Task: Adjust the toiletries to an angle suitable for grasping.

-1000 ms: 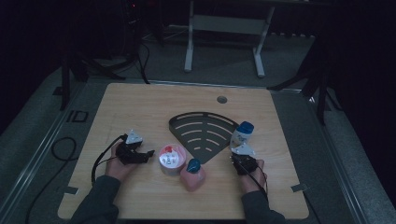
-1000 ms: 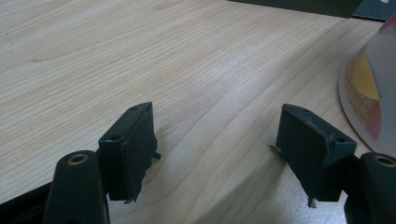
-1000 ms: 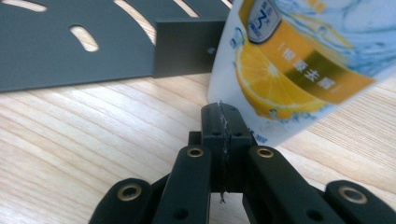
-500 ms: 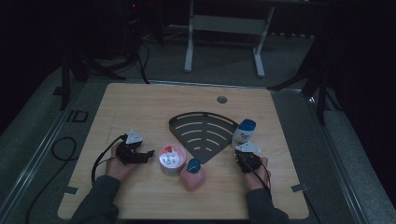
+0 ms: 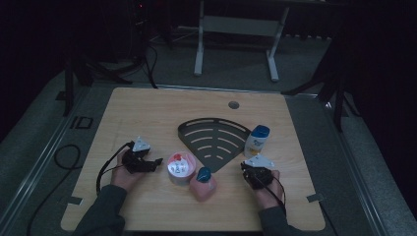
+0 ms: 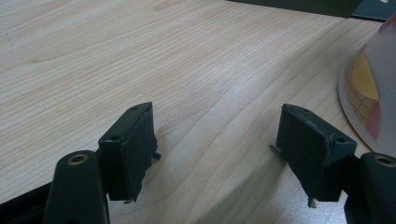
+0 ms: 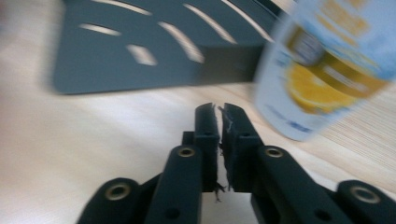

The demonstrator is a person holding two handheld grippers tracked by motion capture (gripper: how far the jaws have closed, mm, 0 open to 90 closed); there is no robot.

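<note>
Here the bottle (image 7: 327, 65) stands just right of the nearly closed jaws.

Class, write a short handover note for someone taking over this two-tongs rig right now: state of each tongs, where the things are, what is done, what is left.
Left tongs: jaws wide open, nothing between them, low over the light wooden table, beside the white round tub with a pink lid.
Right tongs: jaws nearly together with a thin gap, having just been opening; nothing held. They point near the white bottle with a blue cap.
The bottle stands upright at the right edge of the dark fan-shaped slotted tray.
The pink bottle with a teal cap sits in front of the tub.
Done: nothing lies on the tray.
Left: probably loading the tray.
</note>
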